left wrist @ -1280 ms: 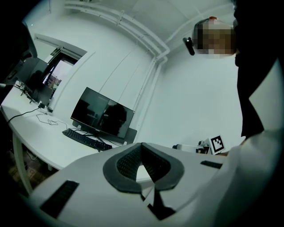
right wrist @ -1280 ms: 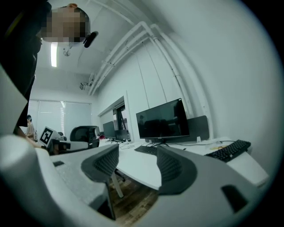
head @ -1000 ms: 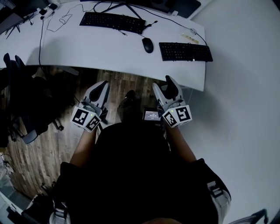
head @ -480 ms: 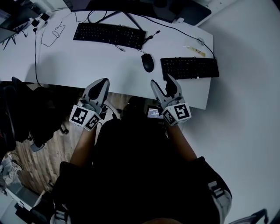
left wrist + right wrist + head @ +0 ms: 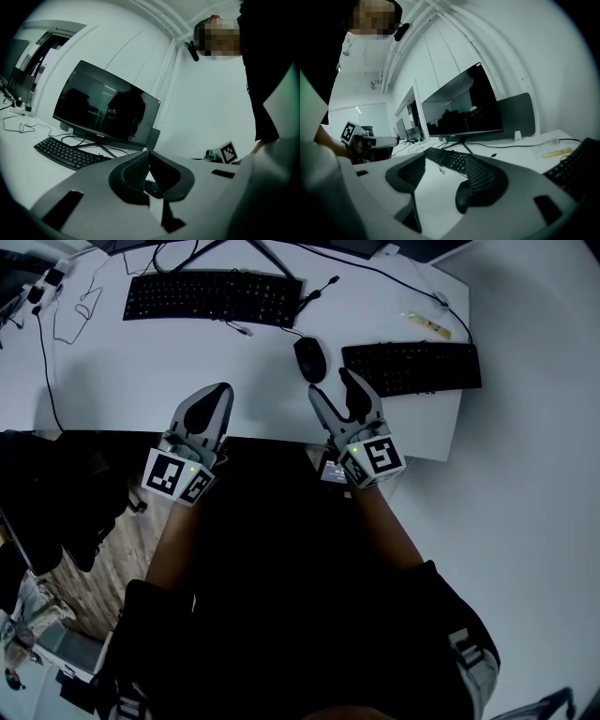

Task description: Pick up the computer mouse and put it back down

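Facing mouse [image 5: 311, 359]: right tool [image 5: 333, 382]; monitor [image 5: 105, 110] logo illegible

Mouse [image 5: 310, 358] sits free between left keyboard [image 5: 214, 298], right keyboard [image 5: 412, 367].

The mouse [image 5: 311, 359] and keyboard [image 5: 214, 296] are black, the desk [image 5: 141, 362] white, the right gripper [image 5: 331, 382] grey with black-and-white markers [image 5: 373, 457]

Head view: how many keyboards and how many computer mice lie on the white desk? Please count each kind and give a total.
Keyboards: 2 (far keyboard, near keyboard)
Black computer mouse: 1
Total: 3
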`<state>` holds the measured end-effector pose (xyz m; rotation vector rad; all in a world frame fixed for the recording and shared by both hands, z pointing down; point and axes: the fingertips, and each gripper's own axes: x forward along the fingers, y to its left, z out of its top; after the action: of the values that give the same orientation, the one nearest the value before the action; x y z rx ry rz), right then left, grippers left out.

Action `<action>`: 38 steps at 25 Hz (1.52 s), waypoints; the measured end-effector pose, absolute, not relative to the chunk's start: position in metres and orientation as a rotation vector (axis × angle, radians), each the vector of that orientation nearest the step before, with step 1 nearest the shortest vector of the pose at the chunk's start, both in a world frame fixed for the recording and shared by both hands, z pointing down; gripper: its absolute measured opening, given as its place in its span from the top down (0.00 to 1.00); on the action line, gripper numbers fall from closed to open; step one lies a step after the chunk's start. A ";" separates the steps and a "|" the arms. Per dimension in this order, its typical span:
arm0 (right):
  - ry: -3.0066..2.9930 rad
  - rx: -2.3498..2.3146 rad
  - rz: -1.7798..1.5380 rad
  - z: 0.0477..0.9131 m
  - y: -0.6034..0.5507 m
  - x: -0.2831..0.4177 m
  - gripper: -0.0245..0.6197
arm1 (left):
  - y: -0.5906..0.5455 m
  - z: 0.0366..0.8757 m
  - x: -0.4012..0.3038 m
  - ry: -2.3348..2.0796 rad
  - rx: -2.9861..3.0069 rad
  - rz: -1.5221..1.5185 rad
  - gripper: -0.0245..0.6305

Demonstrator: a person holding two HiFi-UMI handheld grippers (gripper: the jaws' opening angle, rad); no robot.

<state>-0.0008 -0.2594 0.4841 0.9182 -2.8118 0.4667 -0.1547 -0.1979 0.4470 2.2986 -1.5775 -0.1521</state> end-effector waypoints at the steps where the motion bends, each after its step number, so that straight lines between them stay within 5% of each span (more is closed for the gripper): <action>1: -2.797 0.923 0.469 0.490 -0.262 -0.003 0.54 | -0.202 0.452 -0.155 -1.568 2.299 -0.150 0.97; 14: -2.551 1.024 0.539 0.562 -0.291 -0.017 0.53 | -0.249 0.501 -0.162 -1.351 2.341 -0.125 0.97; 22: -2.386 1.050 0.560 0.608 -0.312 -0.023 0.41 | -0.267 0.513 -0.156 -1.205 2.364 -0.137 0.97; 38: -2.159 0.988 0.549 0.652 -0.317 -0.030 0.41 | -0.276 0.516 -0.164 -1.094 2.398 -0.198 0.97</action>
<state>-0.0299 -0.3166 0.6516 0.9884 -2.1587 0.5487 -0.1636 -0.2764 0.5163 2.3981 -1.0935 -0.1977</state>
